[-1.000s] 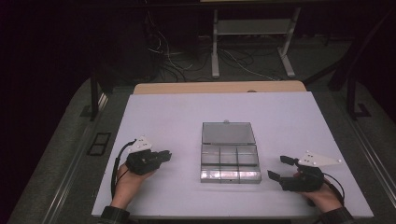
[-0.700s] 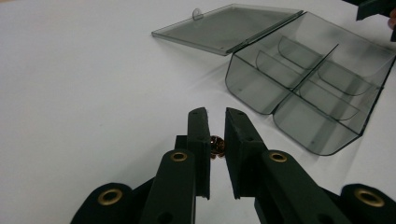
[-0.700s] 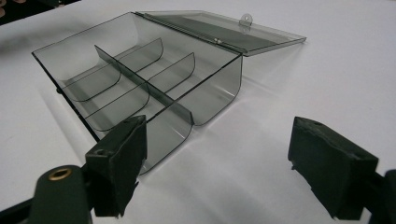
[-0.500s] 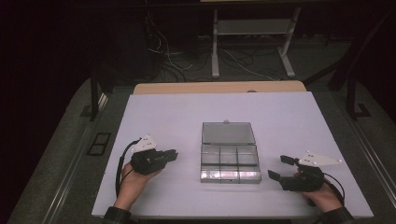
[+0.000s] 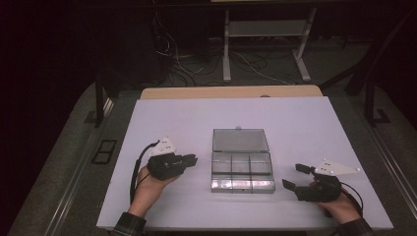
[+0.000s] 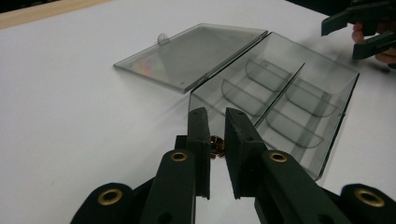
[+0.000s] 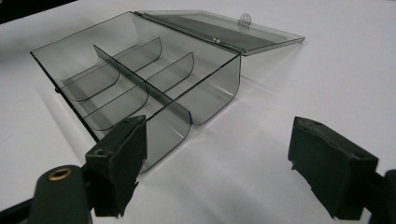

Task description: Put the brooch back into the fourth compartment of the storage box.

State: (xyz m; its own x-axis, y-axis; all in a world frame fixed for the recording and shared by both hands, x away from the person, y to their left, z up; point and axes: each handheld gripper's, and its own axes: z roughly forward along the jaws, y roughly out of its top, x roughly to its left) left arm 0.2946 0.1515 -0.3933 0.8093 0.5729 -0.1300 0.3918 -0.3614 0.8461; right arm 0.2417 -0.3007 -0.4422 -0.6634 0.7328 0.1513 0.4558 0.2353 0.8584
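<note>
1. A clear compartment box (image 5: 242,170) sits mid-worktop (image 5: 305,123), its lid (image 5: 240,139) folded flat open behind it.
2. The left claw (image 5: 192,160), just left of the box, is clenched on a small reddish-brown object (image 6: 216,146); what it is cannot be told.
3. The right claw (image 5: 295,177), released with jaws wide, rests right of the box.

Something small and reddish-brown (image 6: 216,145) sits pinched deep between the left gripper (image 6: 216,122) jaws in the left gripper view, low centre, mostly covered by the black pads, too little showing to say what it is. In the high view, left of centre, it's too small to make out at all. Upper right of the left gripper view, the right gripper (image 6: 359,29) is cut by the frame edge and blurred. Bottom of the high view, both sleeves run off the frame.
</note>
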